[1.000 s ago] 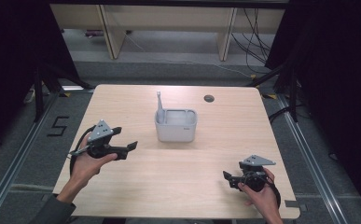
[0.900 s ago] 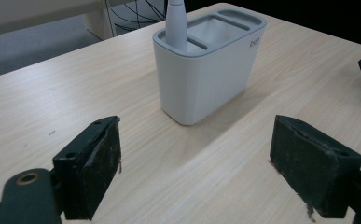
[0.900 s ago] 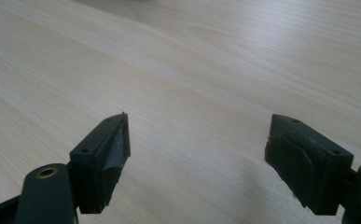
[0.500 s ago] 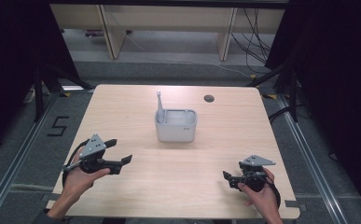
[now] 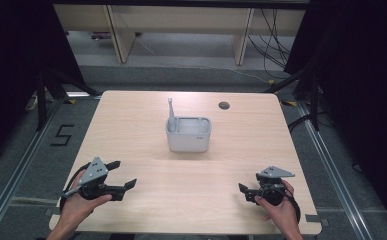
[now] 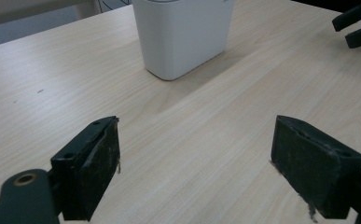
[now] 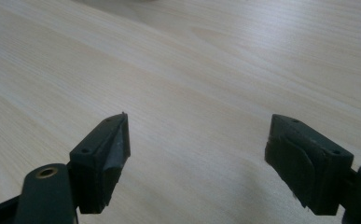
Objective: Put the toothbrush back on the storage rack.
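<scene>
While a white bin [image 5: 189, 134] (a thin upright piece [image 5: 171, 108] rises at its far-left corner) stands mid-desk [image 5: 131, 125], the left gripper [image 5: 122, 176] hovers near-left, jaws spread wide and empty; the right gripper [image 5: 244, 192] sits near-right, jaws likewise wide apart, holding nothing.

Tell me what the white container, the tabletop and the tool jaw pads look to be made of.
White container: likely plastic; smooth matte walls, rounded corners, uniform colour.
Tabletop: pale wood or wood-look laminate; fine straight grain, soft sheen. Which, I cannot tell.
Left tool pads: probably rubber over hard black jaws; dull, scuffed, frayed edges.
</scene>
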`<move>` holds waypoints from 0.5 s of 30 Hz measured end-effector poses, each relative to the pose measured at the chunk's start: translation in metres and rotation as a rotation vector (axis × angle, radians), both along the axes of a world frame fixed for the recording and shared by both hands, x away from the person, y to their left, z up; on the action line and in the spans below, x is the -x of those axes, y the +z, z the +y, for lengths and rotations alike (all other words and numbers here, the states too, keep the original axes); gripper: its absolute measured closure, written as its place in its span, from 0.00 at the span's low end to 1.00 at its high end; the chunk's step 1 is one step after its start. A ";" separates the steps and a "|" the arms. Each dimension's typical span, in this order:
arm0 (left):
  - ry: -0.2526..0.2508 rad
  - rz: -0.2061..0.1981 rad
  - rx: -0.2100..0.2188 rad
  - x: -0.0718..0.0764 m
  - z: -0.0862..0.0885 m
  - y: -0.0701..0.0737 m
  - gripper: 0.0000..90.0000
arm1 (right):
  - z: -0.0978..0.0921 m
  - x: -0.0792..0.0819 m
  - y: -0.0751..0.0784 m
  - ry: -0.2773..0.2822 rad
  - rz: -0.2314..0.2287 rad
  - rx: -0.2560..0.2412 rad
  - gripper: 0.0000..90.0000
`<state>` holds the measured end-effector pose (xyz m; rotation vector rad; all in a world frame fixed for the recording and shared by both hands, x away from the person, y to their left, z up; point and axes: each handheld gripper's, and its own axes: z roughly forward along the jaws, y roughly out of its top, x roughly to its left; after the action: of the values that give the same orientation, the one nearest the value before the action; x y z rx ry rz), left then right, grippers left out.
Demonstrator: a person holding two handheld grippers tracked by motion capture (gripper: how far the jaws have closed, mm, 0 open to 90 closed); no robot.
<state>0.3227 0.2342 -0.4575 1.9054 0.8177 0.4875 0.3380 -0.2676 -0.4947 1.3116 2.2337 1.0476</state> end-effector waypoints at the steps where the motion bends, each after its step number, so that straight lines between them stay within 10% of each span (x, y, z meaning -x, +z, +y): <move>1: 0.003 0.002 0.003 0.002 0.000 -0.002 0.17 | -0.001 -0.002 -0.001 0.022 -0.021 0.002 0.25; 15: -0.028 0.021 -0.075 0.023 0.003 -0.015 0.17 | -0.001 -0.002 -0.001 0.025 -0.023 0.003 0.25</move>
<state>0.2996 0.2369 -0.4729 1.9917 0.7950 0.4879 0.3397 -0.2685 -0.4955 1.2673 2.2391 1.0620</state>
